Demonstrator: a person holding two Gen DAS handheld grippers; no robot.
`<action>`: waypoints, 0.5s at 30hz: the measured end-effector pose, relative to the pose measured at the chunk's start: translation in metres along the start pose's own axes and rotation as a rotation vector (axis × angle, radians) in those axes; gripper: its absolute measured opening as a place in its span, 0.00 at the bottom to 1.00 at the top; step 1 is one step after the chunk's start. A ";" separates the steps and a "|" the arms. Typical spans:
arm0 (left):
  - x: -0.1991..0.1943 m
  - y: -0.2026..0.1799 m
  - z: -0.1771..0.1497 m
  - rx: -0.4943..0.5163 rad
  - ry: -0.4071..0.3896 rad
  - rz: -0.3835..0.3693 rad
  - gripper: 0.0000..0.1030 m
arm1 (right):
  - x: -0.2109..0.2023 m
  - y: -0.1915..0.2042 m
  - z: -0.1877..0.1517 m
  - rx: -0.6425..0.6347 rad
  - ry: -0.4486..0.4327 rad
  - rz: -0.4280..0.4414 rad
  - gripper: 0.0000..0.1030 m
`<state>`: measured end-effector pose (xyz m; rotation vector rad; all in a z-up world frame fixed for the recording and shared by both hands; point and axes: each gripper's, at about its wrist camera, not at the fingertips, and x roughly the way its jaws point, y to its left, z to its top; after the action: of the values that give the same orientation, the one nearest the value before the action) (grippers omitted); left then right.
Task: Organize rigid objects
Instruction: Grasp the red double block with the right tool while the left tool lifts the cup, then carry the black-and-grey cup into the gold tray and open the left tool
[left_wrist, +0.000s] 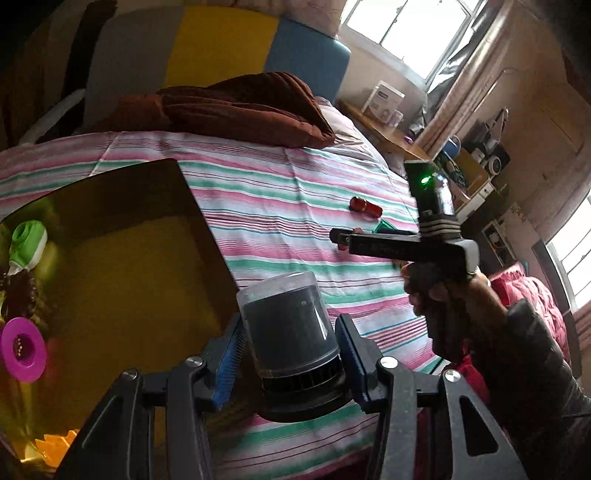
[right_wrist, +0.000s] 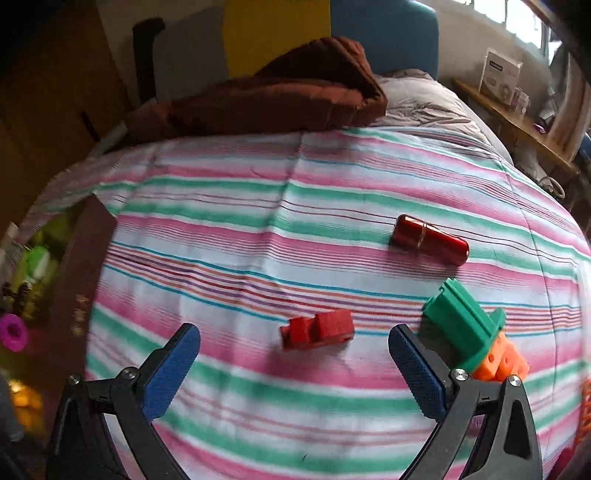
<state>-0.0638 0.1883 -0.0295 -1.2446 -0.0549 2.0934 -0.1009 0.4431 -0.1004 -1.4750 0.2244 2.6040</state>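
My left gripper (left_wrist: 291, 339) is shut on a clear-capped black cylinder (left_wrist: 291, 325) and holds it above the striped bed, just right of a yellow-lined box (left_wrist: 140, 266). The box holds a green-and-white piece (left_wrist: 27, 243), a magenta ring (left_wrist: 24, 349) and an orange toothed piece (left_wrist: 55, 448). My right gripper (right_wrist: 293, 350) is open and empty, low over the bed, with a red block (right_wrist: 317, 328) lying between its fingers. A red metallic cylinder (right_wrist: 430, 240), a green block (right_wrist: 463, 321) and an orange block (right_wrist: 502, 363) lie to the right. The right gripper also shows in the left wrist view (left_wrist: 338, 236).
A brown folded blanket (right_wrist: 266, 96) lies at the head of the striped bed (right_wrist: 258, 206). A wooden shelf (right_wrist: 517, 122) with a white carton stands along the right wall. The box's dark wall (right_wrist: 85, 258) stands at the bed's left edge.
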 end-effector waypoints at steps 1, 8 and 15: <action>-0.001 0.001 0.000 -0.003 -0.003 0.002 0.48 | 0.004 -0.001 0.002 -0.007 0.013 -0.008 0.90; -0.015 0.013 -0.003 -0.015 -0.030 0.027 0.48 | 0.008 0.010 -0.008 -0.022 0.046 -0.010 0.46; -0.040 0.035 -0.014 -0.045 -0.075 0.071 0.48 | -0.008 0.059 -0.047 -0.139 0.091 0.065 0.47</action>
<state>-0.0595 0.1343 -0.0197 -1.2103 -0.0935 2.2110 -0.0692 0.3756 -0.1143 -1.6613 0.1041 2.6540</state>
